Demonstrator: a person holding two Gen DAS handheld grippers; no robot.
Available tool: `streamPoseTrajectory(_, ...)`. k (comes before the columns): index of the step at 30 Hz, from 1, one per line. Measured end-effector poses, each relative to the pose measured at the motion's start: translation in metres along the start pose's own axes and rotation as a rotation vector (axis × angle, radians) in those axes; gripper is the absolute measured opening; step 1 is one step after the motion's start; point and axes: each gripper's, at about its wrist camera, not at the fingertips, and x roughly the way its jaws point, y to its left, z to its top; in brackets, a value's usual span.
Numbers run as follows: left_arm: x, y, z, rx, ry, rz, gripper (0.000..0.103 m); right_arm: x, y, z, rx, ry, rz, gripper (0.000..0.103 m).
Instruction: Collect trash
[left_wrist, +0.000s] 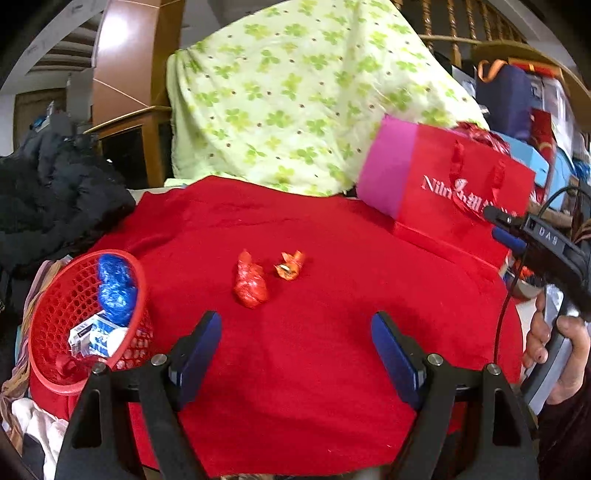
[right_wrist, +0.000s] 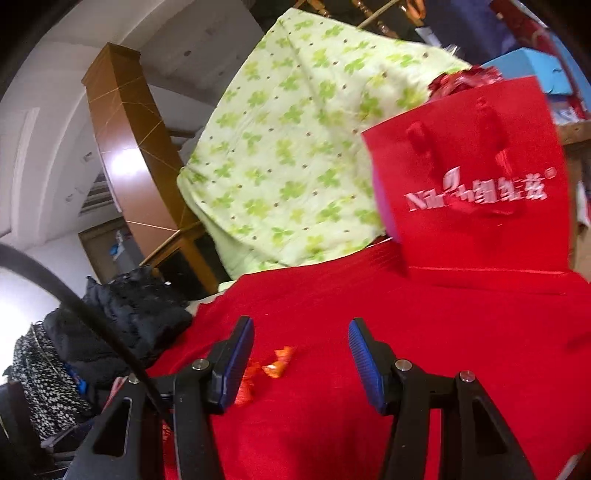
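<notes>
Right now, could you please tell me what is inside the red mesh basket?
The red mesh basket holds a crumpled blue plastic bag and a white-and-blue carton, with something red at the bottom. Anything beneath them is covered.

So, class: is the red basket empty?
No. The basket holds a blue bag and a small carton.

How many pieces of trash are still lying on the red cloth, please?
2: a red crumpled wrapper mid-cloth and an orange wrapper just right of it. More sits inside the red basket; others may be hidden elsewhere.
</notes>
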Motion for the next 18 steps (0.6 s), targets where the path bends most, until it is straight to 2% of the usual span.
streamPoseTrajectory(5,0.008,-0.009,-0.009,0.007,0.048,0.016,0.084,-0.007,-0.006,0.002,0.023,-0.001,0.014,0.058)
streamPoseTrajectory(11,0.025,0.008,-0.016,-0.029,0.087,0.056,0.084,0.015,0.007,-0.011,0.011,0.086,0.065,0.058)
streamPoseTrajectory(18,0.052,0.022,-0.028,-0.048,0.158,0.098,0.084,0.050,0.015,-0.043,-0.005,0.191,0.035,0.058)
